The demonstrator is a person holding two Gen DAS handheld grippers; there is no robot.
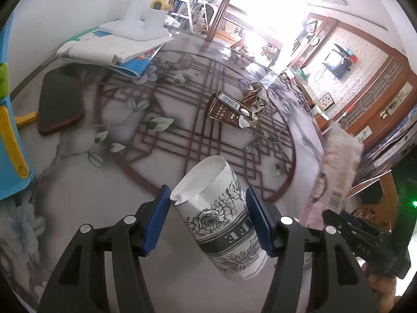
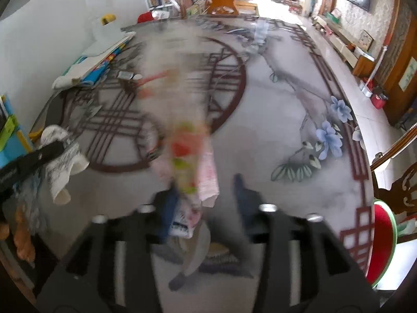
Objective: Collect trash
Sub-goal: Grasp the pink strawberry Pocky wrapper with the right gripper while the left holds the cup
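Note:
My left gripper (image 1: 207, 194) is shut on a white paper cup (image 1: 221, 224) with black flower print, tilted between the blue pads above the patterned table (image 1: 78, 182). Farther back lie a brown carton (image 1: 229, 109) and crumpled paper (image 1: 256, 95). In the right wrist view my right gripper (image 2: 204, 182) stands open; a blurred pink snack wrapper (image 2: 191, 161) hangs by its left finger, clear of the right one. That wrapper (image 1: 338, 161) also shows at the table's right edge in the left wrist view. The cup (image 2: 65, 161) appears at far left in the right wrist view.
A dark flat pad (image 1: 60, 104), a pile of papers and books (image 1: 112, 49) under a white stand (image 1: 135, 26), and a blue and yellow toy (image 1: 10, 130) crowd the table's left side. A red stool (image 2: 380, 242) stands beyond the right edge.

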